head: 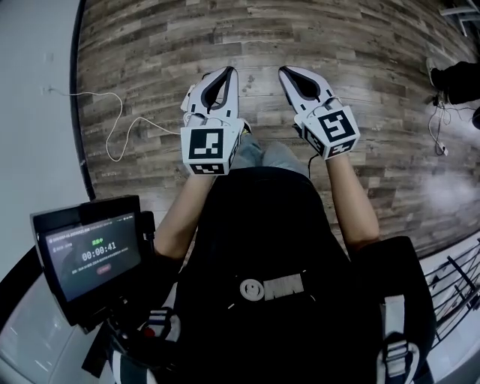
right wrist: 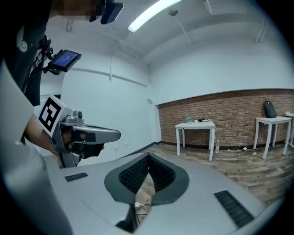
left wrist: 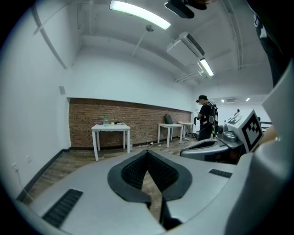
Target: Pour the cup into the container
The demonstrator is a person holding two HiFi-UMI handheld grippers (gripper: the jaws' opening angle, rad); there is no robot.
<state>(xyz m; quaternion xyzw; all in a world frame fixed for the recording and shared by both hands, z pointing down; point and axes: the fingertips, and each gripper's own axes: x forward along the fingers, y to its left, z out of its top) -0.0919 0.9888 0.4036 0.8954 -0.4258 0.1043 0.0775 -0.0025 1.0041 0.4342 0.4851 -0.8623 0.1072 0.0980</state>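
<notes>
Two handheld grey-and-black grippers are out in front of the person over a brown wood-plank floor (head: 150, 67), side by side and apart, both pointing away and slightly down. Left gripper (head: 222, 75): jaws closed, tips meeting, nothing between them, only floor seen through the gap behind the pads. Right gripper (head: 291, 73): jaws closed too, tips together, empty; a bit of thin white cable (head: 112, 127) on the floor shows through its gap. Each gripper carries its black-and-white marker cube, with bare forearms behind. A small dark screen with green and white digits (head: 91, 251) sits at the lower left of the head view, beside the person's black chest harness (head: 262, 285). Far ahead, a white four-legged counter (left wrist: 110, 127) stands against a red brick wall (left wrist: 138, 119), well apart from both grippers; on it are a clear bottle with a greenish top (left wrist: 105, 120) and a few low items, too small to tell whether the cup or the container is among them. Neither shows near the grippers. More white tables (left wrist: 171, 125) run further along the wall, one with a dark bag (right wrist: 269, 109) on top. A second person in dark clothes and a cap (left wrist: 205, 120) stands by those tables. A long ceiling strip light (left wrist: 140, 13) is lit.
</notes>
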